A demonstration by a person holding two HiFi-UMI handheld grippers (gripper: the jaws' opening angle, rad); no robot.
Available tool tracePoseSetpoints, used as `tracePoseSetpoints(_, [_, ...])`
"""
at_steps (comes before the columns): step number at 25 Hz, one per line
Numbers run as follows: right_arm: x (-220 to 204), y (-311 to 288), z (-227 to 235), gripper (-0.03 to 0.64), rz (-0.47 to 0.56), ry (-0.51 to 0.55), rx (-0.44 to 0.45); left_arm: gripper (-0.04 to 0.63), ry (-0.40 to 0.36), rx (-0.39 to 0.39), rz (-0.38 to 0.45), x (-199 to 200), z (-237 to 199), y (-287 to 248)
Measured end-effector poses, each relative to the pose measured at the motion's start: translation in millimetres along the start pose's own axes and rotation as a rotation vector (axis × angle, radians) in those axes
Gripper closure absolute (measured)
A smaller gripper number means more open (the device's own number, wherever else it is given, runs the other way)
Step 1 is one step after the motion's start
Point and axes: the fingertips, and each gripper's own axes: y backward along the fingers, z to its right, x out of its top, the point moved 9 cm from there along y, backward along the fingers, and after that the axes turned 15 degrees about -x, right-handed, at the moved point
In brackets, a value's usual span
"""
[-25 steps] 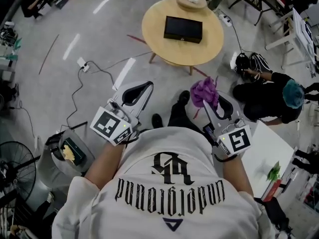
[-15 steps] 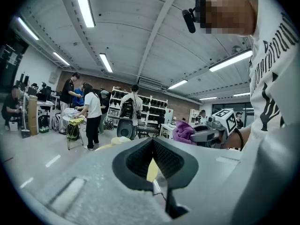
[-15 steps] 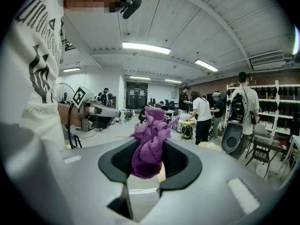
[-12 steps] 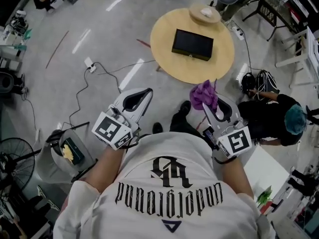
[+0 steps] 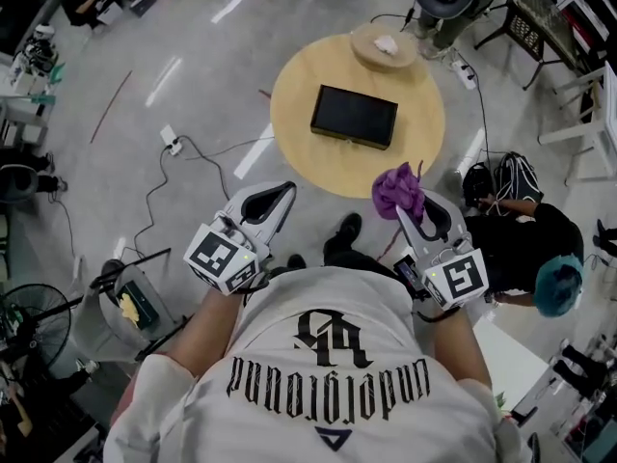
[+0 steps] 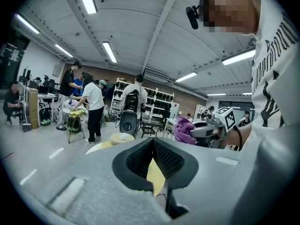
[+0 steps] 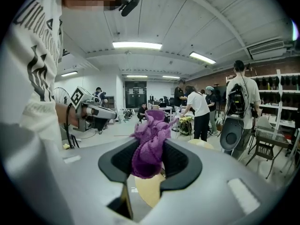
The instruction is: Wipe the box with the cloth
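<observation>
A black flat box lies on the round wooden table ahead of me. My right gripper is shut on a bunched purple cloth, held in the air just short of the table's near edge. In the right gripper view the cloth sticks up out of the right gripper, between its jaws. My left gripper is shut and holds nothing; it hangs left of the right one, over the floor. The left gripper shows only a strip of yellow table through its gap.
A small round tray with a white lump sits at the table's far edge. A crouching person in a teal cap is at the right. Cables and a power strip cross the floor at left. A bin stands lower left.
The table and box have come closer to both grippers in the head view. Both grippers stay shut, the right one still on the cloth.
</observation>
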Motion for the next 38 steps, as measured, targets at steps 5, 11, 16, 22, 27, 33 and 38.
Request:
tracePoseSetpoints(5, [-11,-8,61,0.483,-0.009,-0.02,0.001,0.591,0.018,0.005,-0.016,7,-15,-56])
tracePoseSetpoints(11, [-20,-15,103,0.482,-0.019,-0.033,-0.011,0.589,0.04,0.011,-0.034,13,-28,-92])
tracePoseSetpoints(16, [-29,-28,118,0.482,-0.045,-0.039,-0.02,0.586,0.048,-0.009,-0.048,13,-47,-113])
tracePoseSetpoints(22, [-37,-57,119,0.48,-0.088,-0.087,-0.039,0.58,0.086,-0.048,-0.1,4,-83,-126])
tracePoseSetpoints(27, [-51,-88,124,0.48,-0.14,-0.099,-0.052,0.558,0.132,-0.053,-0.161,-12,-127,-136])
tracePoseSetpoints(33, [-80,-126,128,0.479,-0.229,-0.107,-0.07,0.512,0.203,-0.075,-0.246,-41,-177,-149])
tracePoseSetpoints(38, [-104,-161,124,0.479,-0.3,-0.09,-0.08,0.446,0.3,-0.091,-0.308,-69,-221,-160])
